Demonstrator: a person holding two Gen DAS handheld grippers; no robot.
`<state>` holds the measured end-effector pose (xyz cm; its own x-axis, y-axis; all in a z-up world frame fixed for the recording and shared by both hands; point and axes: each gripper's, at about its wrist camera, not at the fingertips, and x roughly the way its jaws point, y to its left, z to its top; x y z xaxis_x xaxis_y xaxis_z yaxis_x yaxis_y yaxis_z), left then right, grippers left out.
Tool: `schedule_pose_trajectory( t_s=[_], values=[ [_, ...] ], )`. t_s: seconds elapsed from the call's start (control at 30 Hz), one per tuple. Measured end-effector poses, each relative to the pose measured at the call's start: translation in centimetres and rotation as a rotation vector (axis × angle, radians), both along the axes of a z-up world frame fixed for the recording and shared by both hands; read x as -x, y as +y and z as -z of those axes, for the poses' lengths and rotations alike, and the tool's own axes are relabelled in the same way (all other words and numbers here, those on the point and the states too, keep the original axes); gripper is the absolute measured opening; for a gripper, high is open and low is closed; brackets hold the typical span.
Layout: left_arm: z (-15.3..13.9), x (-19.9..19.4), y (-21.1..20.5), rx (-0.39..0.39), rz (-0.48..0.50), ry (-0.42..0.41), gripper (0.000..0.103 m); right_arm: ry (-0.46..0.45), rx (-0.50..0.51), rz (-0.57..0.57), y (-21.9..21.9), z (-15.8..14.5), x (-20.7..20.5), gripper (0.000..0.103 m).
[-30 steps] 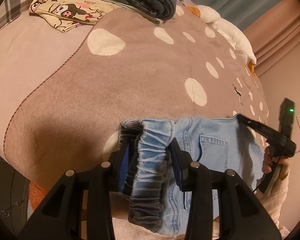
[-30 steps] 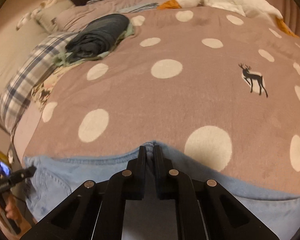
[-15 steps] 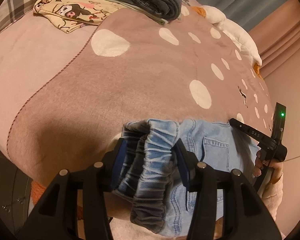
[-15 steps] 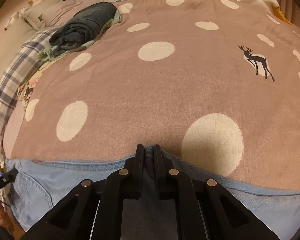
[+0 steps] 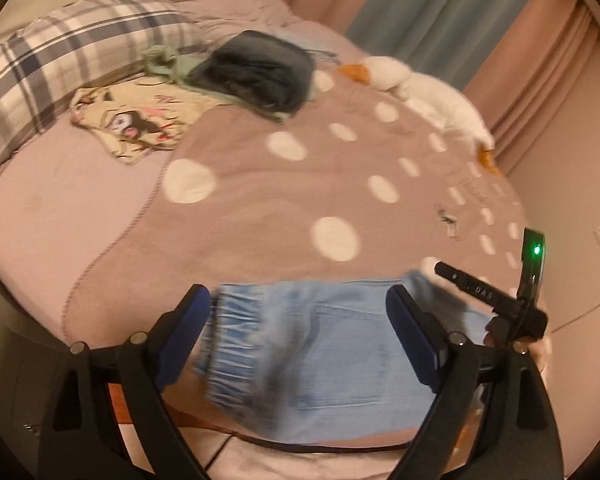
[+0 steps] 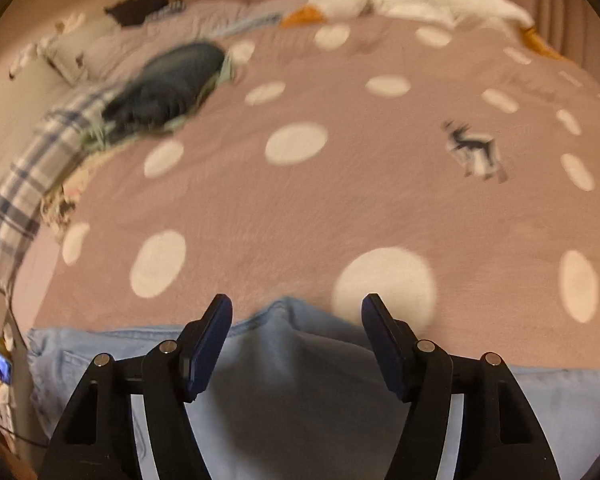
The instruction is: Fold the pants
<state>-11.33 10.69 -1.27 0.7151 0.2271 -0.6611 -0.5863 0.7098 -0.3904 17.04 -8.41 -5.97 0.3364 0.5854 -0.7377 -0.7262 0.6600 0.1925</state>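
Note:
Light-blue jeans lie at the near edge of the bed on a mauve blanket with white dots. Their gathered waistband is at the left in the left wrist view. My left gripper hovers above them, its jaws opening wide and apart from the cloth. In the right wrist view the jeans show a raised crease between the jaws. My right gripper is opening too, with its pads clear of the denim. The right gripper's body shows at the right of the left wrist view.
A dark folded garment rests on green cloth at the far side. A cream cartoon-print garment and a plaid pillow lie to the far left. A white plush toy lies by the curtains.
Both grippers let go of the jeans and opened. The left one rose and now sees more of the bed. The waistband dropped flat onto the blanket.

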Motion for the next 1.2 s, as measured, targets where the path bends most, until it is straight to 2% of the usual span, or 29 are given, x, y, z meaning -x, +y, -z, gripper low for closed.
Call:
schedule_pose_trajectory(
  t_s=[0.2, 0.47, 0.73, 0.83, 1.03, 1.2],
  values=[
    [0.1, -3.8, -2.5, 0.009, 0.089, 0.002, 0.090, 0.016, -0.052, 0.159, -8.5, -0.6, -2.0, 0.067],
    [1.2, -10.3, -5.5, 0.069, 0.226, 0.013, 0.088, 0.067, -0.029, 0.479, -20.7, 1.1, -6.4, 0.067],
    [5.2, -18.7, -7.8, 0.156, 0.336, 0.118, 0.049, 0.142, -0.069, 0.714, -30.0, 2.8, -8.9, 0.067],
    [6.6, -21.4, -8.4, 0.192, 0.378, 0.138, 0.044, 0.154, -0.073, 0.762, -31.9, 3.3, -9.4, 0.067],
    [9.0, -25.5, -9.5, 0.144, 0.392, 0.223, 0.042, 0.179, -0.128, 0.820, -34.8, 3.8, -11.1, 0.067],
    [9.6, -25.7, -9.5, 0.132, 0.390, 0.240, 0.042, 0.189, -0.163, 0.776, -34.8, 4.2, -12.6, 0.067]
  ],
)
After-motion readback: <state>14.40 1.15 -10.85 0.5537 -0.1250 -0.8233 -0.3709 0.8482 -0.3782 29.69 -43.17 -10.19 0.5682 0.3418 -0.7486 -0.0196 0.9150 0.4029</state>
